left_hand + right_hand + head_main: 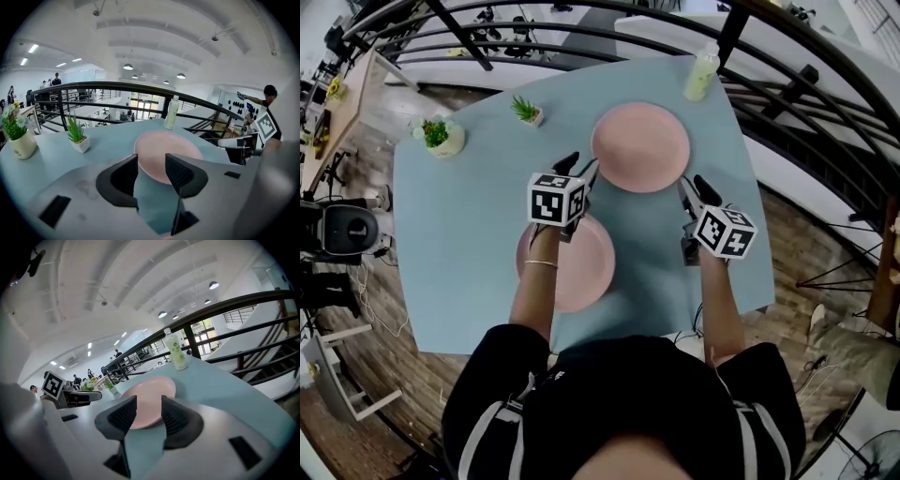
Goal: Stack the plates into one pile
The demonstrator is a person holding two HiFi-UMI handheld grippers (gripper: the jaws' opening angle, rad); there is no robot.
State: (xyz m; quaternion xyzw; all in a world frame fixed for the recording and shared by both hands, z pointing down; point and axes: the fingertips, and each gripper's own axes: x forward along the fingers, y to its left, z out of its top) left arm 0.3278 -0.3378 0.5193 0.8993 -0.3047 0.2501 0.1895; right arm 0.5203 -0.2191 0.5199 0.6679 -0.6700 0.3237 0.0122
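Note:
Two pink plates lie apart on the light blue table (pixel 459 234). The far plate (pixel 640 147) is in the middle of the table; the near plate (pixel 577 267) lies by the front edge, partly under my left arm. My left gripper (pixel 581 171) hovers at the far plate's near-left rim, open and empty. My right gripper (pixel 688 187) is at its near-right rim, also open and empty. Ahead of the left gripper (pixel 152 171) the far plate (pixel 161 150) shows through its gap. The right gripper (pixel 149 411) likewise faces the plate (pixel 150 394).
A pale green bottle (pixel 701 73) stands at the far right corner of the table. Two small potted plants (pixel 527 111) (pixel 441 136) are at the far left. A black railing (pixel 787 84) curves round the table's far side.

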